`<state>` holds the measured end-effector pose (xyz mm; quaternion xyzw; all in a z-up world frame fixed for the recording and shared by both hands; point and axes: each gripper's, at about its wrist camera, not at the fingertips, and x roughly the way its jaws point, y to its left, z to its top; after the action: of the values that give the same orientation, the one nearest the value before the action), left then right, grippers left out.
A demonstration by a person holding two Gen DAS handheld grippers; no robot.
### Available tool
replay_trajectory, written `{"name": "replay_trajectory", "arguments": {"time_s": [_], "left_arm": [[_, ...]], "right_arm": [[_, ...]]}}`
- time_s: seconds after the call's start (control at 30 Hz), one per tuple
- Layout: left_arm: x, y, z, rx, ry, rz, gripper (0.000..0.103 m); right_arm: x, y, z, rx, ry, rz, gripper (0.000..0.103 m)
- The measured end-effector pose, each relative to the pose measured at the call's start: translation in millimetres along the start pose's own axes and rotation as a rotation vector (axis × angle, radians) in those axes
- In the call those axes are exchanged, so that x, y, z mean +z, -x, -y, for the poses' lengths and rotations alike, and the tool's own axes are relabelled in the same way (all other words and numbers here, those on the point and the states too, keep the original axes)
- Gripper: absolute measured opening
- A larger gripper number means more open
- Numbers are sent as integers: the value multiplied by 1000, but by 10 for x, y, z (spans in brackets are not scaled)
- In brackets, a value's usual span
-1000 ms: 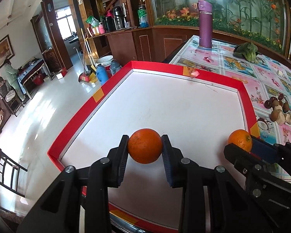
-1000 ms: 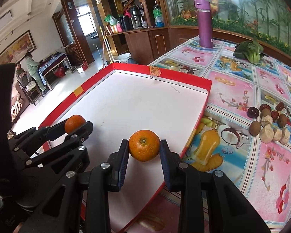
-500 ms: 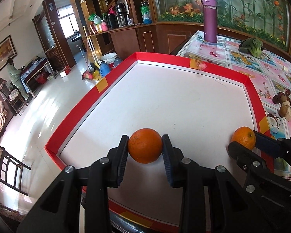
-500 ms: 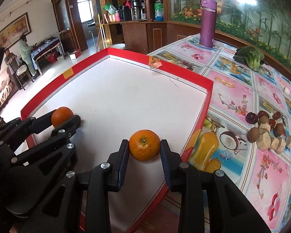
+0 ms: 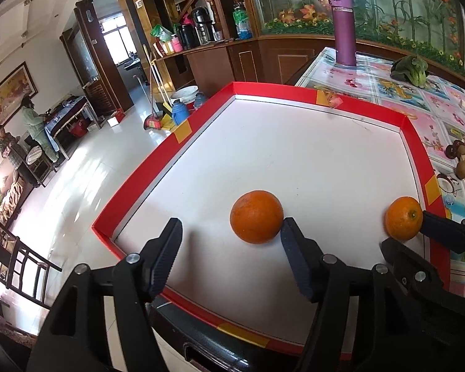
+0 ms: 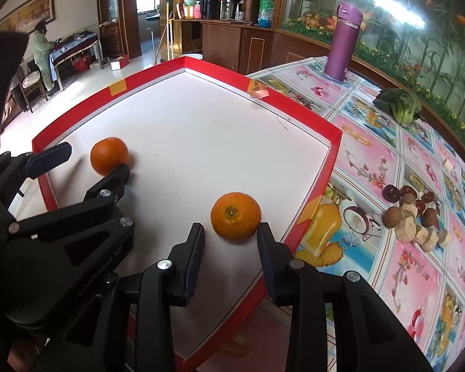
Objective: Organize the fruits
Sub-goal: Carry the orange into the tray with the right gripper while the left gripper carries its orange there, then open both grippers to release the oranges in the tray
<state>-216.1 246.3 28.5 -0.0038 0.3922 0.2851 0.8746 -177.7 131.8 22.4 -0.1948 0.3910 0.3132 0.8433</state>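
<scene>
Nearest the cameras, both tongs stand apart with nothing held. The left gripper [image 5: 231, 246] is spread wide, its right finger just touching the larger orange [image 5: 256, 216]; the right gripper [image 6: 231, 241] is parted more narrowly around the smaller orange [image 6: 235, 216], whose green stem scar faces up. Both fruits sit on the white floor of the red-rimmed tray [image 5: 356, 99], near its front edge, well apart from each other. The likely risk is a nudge: a finger drawn back carelessly could roll either round fruit, the smaller one towards the nearby right rim. Both skins look smooth, bright and unmarked. Farther off, a purple flask [image 6: 342, 43] stands on the patterned tablecloth [image 6: 418, 161].
</scene>
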Motion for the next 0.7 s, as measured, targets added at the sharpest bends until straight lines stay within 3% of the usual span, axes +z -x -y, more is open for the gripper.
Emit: {"name": "replay_trajectory", "arguments": {"time_s": [0.23,0.57,0.7], "left_arm": [[-65,41,-32,12,-6,5,73],[-118,149,-64,4,-19,22,73],[-144,184,-81,-2,-22,24,73]], "right_arm": [[-84,83,-113,0,52,-12,36],[-165,156,-158,90,27,-72,35],[-175,194,-190,73,25,-68,35]]}}
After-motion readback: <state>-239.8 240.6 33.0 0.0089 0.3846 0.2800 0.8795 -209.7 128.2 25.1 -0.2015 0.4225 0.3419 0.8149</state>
